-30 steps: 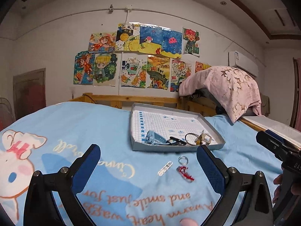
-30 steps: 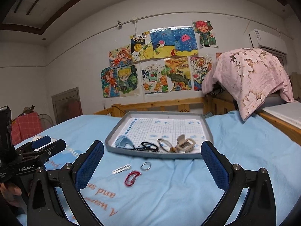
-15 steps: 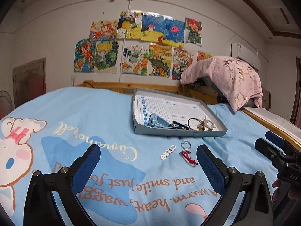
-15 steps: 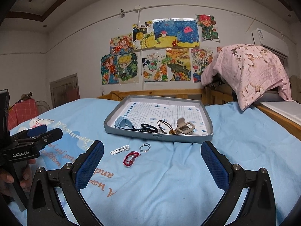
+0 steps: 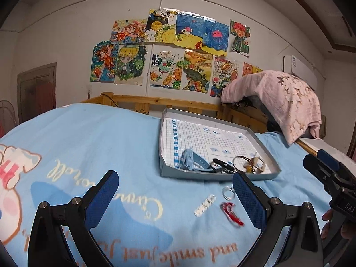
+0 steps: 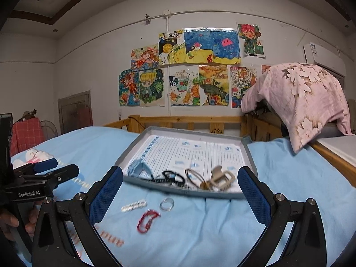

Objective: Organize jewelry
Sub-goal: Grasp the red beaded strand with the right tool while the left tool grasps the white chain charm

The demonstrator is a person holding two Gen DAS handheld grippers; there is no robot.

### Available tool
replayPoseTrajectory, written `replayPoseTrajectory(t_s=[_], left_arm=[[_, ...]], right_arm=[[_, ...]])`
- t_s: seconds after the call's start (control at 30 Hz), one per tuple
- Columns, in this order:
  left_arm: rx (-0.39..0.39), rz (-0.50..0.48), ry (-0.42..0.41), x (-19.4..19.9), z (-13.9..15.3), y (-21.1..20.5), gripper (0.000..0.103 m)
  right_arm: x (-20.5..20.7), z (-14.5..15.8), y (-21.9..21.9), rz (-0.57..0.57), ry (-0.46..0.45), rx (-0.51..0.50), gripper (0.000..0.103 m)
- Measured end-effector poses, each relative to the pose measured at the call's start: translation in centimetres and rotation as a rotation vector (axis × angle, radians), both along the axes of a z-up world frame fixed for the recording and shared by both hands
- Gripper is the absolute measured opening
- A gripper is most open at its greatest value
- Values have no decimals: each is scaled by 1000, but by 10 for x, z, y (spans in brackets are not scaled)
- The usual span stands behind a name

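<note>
- Both claws, left (image 5: 172, 197) and right (image 6: 180, 191), were wide apart and empty, hovering above the bed (image 6: 222, 233).
- Three loose pieces lay just before the tray (image 6: 249, 155): red bracelet (image 6: 147, 220), ring (image 6: 166, 204), white clip (image 6: 133, 206). I'd pinch the bracelet low and slowly.
- Compared with a second earlier, both cameras sat closer to them.

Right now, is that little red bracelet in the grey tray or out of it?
Out. The red bracelet lies on the blue blanket in front of the grey tray, beside a clear ring and a white clip.
</note>
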State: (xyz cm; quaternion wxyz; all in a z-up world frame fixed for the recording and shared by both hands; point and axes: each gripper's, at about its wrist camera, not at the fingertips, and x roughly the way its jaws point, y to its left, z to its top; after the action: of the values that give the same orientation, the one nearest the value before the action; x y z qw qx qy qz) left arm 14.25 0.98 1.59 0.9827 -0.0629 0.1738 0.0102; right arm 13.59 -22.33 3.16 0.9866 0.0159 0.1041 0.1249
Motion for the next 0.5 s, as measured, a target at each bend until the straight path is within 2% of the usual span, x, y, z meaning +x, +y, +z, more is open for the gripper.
replayPoseTrajectory(t_s=[0.1, 0.27, 0.5], left_arm=[[15, 3, 13, 18, -3, 1, 103], [17, -18, 100, 45, -24, 5, 103], [-19, -98, 152, 50, -50, 6, 102]], right_arm=[[20, -1, 7, -3, 4, 0, 102], [45, -18, 14, 15, 49, -3, 102], [54, -54, 18, 93, 131, 0, 101]])
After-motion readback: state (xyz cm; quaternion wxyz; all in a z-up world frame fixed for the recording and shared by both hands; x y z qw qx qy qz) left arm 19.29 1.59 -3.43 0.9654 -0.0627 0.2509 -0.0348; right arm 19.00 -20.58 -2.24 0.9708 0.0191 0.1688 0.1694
